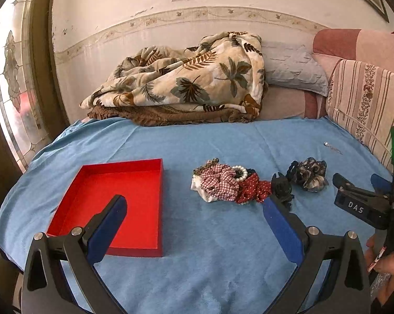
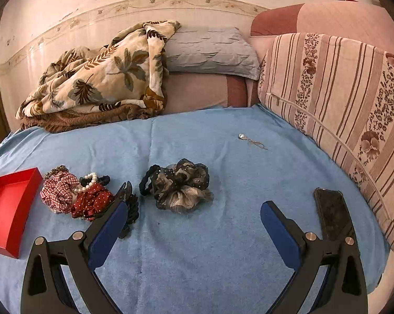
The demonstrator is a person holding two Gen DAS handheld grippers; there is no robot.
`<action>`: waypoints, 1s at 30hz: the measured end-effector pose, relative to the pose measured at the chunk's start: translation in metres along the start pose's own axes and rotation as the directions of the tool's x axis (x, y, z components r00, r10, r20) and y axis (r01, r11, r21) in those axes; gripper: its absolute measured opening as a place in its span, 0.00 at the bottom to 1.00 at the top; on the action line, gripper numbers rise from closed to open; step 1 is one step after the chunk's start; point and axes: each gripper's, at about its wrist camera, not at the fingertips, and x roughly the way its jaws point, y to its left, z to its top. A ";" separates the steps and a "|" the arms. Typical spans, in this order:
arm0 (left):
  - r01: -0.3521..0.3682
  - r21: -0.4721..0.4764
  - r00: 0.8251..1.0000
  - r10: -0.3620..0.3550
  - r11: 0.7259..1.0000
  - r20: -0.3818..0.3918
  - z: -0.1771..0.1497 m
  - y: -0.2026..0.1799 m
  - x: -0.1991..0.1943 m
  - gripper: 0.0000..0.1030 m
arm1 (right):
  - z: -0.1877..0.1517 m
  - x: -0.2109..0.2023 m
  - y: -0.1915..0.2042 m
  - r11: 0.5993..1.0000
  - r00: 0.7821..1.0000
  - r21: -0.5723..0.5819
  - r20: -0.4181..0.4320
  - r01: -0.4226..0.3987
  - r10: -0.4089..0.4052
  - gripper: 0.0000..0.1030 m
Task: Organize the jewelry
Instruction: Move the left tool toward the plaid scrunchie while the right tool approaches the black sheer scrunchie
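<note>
Red tray [image 1: 134, 206] at 9 o'clock on the bed [image 1: 210, 261], left tool [image 1: 194, 209] spread wide over its near edge. Scrunchie pile [image 1: 228, 183] at centre; dark scrunchie [image 2: 181, 185] at 2 o'clock; pendant [image 2: 249, 140] beyond. Right tool [image 2: 191, 214] wide, holding nothing; phone [image 2: 332, 214] beside it.

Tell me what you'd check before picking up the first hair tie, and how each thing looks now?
1. Left tool open, holding nothing: ok.
2. Right tool open, holding nothing: ok.
3. Red tray has room: ok.
4. Pile of scrunchies and pearls separable: cannot tell, they overlap.
5. Dark scrunchie lies apart, unobstructed: ok.
6. Small silver pendant within reach: cannot tell.
</note>
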 end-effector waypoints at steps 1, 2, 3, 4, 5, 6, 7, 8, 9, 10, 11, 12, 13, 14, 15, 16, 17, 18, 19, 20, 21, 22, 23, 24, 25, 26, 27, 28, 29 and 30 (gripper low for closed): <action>-0.001 -0.002 1.000 0.001 1.000 -0.002 0.000 0.001 0.000 1.00 | 0.000 0.000 0.000 1.000 1.000 0.002 0.001 -0.001 0.001 1.00; -0.001 -0.004 1.000 0.001 1.000 -0.004 -0.001 0.002 0.001 1.00 | 0.000 -0.001 0.000 1.000 1.000 0.004 0.003 -0.003 0.002 1.00; -0.001 -0.005 1.000 0.001 1.000 -0.006 -0.001 0.002 0.001 1.00 | -0.001 -0.002 0.001 1.000 1.000 0.004 0.006 -0.002 0.002 1.00; -0.002 -0.005 1.000 0.002 1.000 -0.008 -0.001 0.003 0.002 1.00 | 0.000 -0.002 0.001 1.000 1.000 0.003 0.008 -0.002 0.002 1.00; -0.003 -0.006 1.000 0.003 1.000 -0.009 -0.002 0.003 0.002 1.00 | 0.000 -0.002 0.002 1.000 1.000 -0.001 0.012 0.000 0.000 1.00; -0.003 -0.006 1.000 0.003 1.000 -0.011 -0.002 0.003 0.003 1.00 | 0.000 -0.002 0.003 1.000 1.000 -0.005 0.013 0.002 -0.002 1.00; -0.004 -0.006 1.000 0.004 1.000 -0.013 -0.003 0.003 0.003 1.00 | -0.001 -0.002 0.003 1.000 1.000 -0.008 0.015 0.002 -0.002 1.00; -0.005 -0.006 1.000 0.005 1.000 -0.015 -0.003 0.002 0.004 1.00 | -0.001 -0.002 0.004 1.000 1.000 -0.011 0.015 0.003 -0.003 1.00; -0.005 -0.005 1.000 0.005 1.000 -0.018 -0.003 0.002 0.004 1.00 | 0.000 -0.002 0.004 1.000 1.000 -0.013 0.015 0.003 -0.003 1.00; -0.005 -0.005 1.000 0.005 1.000 -0.022 -0.004 0.002 0.006 1.00 | 0.000 -0.001 0.005 1.000 1.000 -0.015 0.013 0.001 -0.001 1.00; -0.004 -0.006 1.000 0.004 1.000 -0.027 -0.004 0.003 0.007 1.00 | -0.001 0.000 0.005 1.000 1.000 -0.015 0.010 -0.002 0.002 1.00; -0.002 -0.007 0.999 0.002 1.000 -0.032 -0.005 0.003 0.008 1.00 | -0.001 0.000 0.005 1.000 1.000 -0.015 0.008 -0.004 0.004 1.00; -0.001 -0.008 0.999 0.001 1.000 -0.036 -0.005 0.003 0.009 1.00 | -0.001 0.001 0.006 1.000 1.000 -0.015 0.006 -0.007 0.007 1.00; 0.000 -0.010 0.999 0.000 1.000 -0.044 -0.006 0.003 0.011 1.00 | -0.001 0.002 0.006 1.000 1.000 -0.015 0.004 -0.008 0.008 1.00; 0.000 -0.013 0.999 -0.001 1.000 -0.052 -0.006 0.004 0.014 1.00 | -0.002 0.003 0.006 1.000 1.000 -0.016 0.001 -0.009 0.009 1.00; 0.001 -0.016 0.998 -0.002 1.000 -0.059 -0.007 0.004 0.016 1.00 | -0.002 0.003 0.006 1.000 1.000 -0.016 -0.001 -0.010 0.010 1.00; 0.002 -0.018 0.998 -0.003 1.000 -0.064 -0.008 0.005 0.017 1.00 | -0.003 0.004 0.006 1.000 1.000 -0.016 -0.006 -0.012 0.012 1.00; 0.001 -0.022 0.997 -0.003 1.000 -0.072 -0.009 0.005 0.020 1.00 | -0.003 0.005 0.006 1.000 1.000 -0.016 -0.008 -0.013 0.013 1.00; 0.000 -0.024 0.997 -0.002 1.000 -0.079 -0.009 0.006 0.022 1.00 | -0.003 0.006 0.006 1.000 1.000 -0.015 -0.010 -0.014 0.014 1.00; -0.003 -0.025 0.996 0.001 1.000 -0.085 -0.010 0.007 0.024 1.00 | -0.003 0.006 0.006 1.000 1.000 -0.015 -0.011 -0.014 0.014 1.00; -0.009 -0.026 0.996 0.006 1.000 -0.091 -0.010 0.008 0.027 1.00 | -0.003 0.006 0.006 1.000 1.000 -0.014 -0.011 -0.016 0.016 1.00; -0.014 -0.027 0.995 0.012 1.000 -0.095 -0.010 0.009 0.030 1.00 | -0.003 0.007 0.006 1.000 1.000 -0.011 -0.013 -0.019 0.019 1.00; -0.022 -0.029 0.995 0.019 0.999 -0.097 -0.010 0.011 0.032 1.00 | -0.003 0.007 0.006 1.000 1.000 -0.008 -0.016 -0.020 0.020 1.00; -0.030 -0.030 0.995 0.027 0.999 -0.098 -0.011 0.013 0.035 1.00 | -0.004 0.008 0.005 1.000 1.000 -0.005 -0.019 -0.024 0.024 1.00; -0.037 -0.031 0.995 0.034 0.999 -0.099 -0.011 0.015 0.036 1.00 | -0.003 0.009 0.005 1.000 0.999 -0.003 -0.023 -0.027 0.027 1.00; -0.043 -0.032 0.994 0.039 0.999 -0.099 -0.011 0.017 0.038 1.00 | -0.004 0.011 0.005 1.000 0.999 0.001 -0.032 -0.031 0.031 1.00; -0.048 -0.032 0.994 0.045 0.998 -0.100 -0.011 0.020 0.040 1.00 | -0.003 0.012 0.004 0.999 0.999 0.003 -0.040 -0.034 0.034 1.00; -0.052 -0.033 0.994 0.048 0.998 -0.101 -0.010 0.023 0.041 1.00 | -0.003 0.013 0.003 0.999 0.998 0.004 -0.045 -0.034 0.035 1.00; -0.057 -0.036 0.993 0.053 0.998 -0.102 -0.010 0.026 0.043 1.00 | -0.003 0.015 0.002 0.999 0.998 0.006 -0.050 -0.034 0.035 1.00; -0.061 -0.040 0.993 0.057 0.997 -0.104 -0.009 0.029 0.045 1.00 | -0.003 0.016 0.001 0.999 0.998 0.008 -0.054 -0.035 0.036 1.00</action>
